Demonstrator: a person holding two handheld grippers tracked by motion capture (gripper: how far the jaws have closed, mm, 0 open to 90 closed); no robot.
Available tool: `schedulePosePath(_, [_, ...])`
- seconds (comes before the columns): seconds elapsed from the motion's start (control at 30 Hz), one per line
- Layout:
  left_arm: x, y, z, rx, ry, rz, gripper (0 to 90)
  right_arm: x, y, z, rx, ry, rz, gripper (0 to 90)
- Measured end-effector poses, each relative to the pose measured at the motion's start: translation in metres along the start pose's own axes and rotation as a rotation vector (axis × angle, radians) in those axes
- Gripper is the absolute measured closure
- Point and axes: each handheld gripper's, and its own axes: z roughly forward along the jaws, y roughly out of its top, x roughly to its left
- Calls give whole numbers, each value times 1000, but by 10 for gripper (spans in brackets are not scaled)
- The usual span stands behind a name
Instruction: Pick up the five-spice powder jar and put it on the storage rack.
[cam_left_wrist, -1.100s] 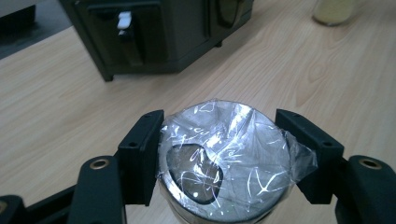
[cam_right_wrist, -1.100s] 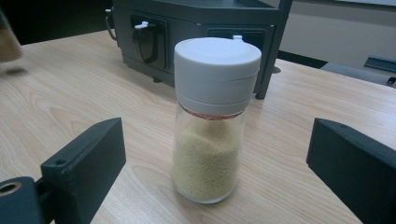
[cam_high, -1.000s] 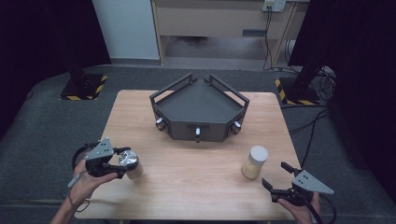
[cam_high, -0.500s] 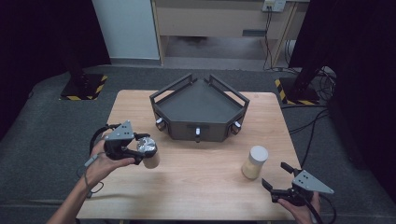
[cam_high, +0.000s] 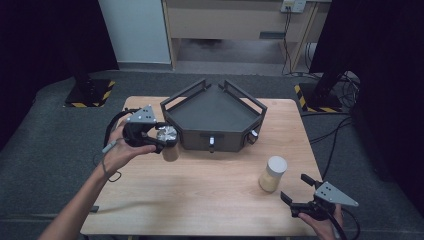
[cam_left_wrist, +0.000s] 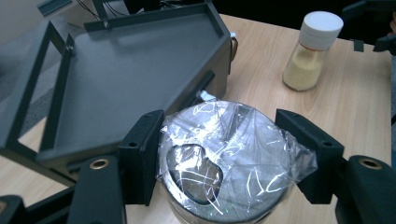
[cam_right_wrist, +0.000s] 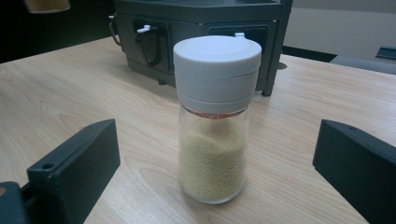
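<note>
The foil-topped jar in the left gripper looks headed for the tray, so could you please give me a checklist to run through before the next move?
1. Left gripper fingers clamp the foil-topped jar: ok.
2. Jar lifted off the table: ok.
3. Dark tray floor free: ok.
4. Jar bottom clears the tray wall: cannot tell.
5. Right gripper open, apart from the spice jar: ok.

Bench (cam_high: 200, 195): pale wood-grain top, smooth, low sheen. Tray (cam_high: 212, 112): dark grey, matt, looks like painted metal or plastic; can't tell which. Jar in my left tongs (cam_left_wrist: 231, 175): shiny metal-looking lid (cam_left_wrist: 196, 172) under crinkled, glossy clear film (cam_left_wrist: 243, 140). Shaker (cam_right_wrist: 215, 121): clear smooth glass, matt white plastic cap (cam_right_wrist: 217, 65), fine yellowish grains inside. My tongs' jaws: matt black plastic.
</note>
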Motion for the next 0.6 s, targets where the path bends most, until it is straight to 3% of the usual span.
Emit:
schedulePosePath(0.43, [22, 47, 13, -6, 40, 0, 339, -1, -1, 0, -4, 3, 5, 9])
schedulePosePath(0.6, [34, 60, 25, -16, 55, -22, 339, -1, -1, 0, -3, 6, 3, 10])
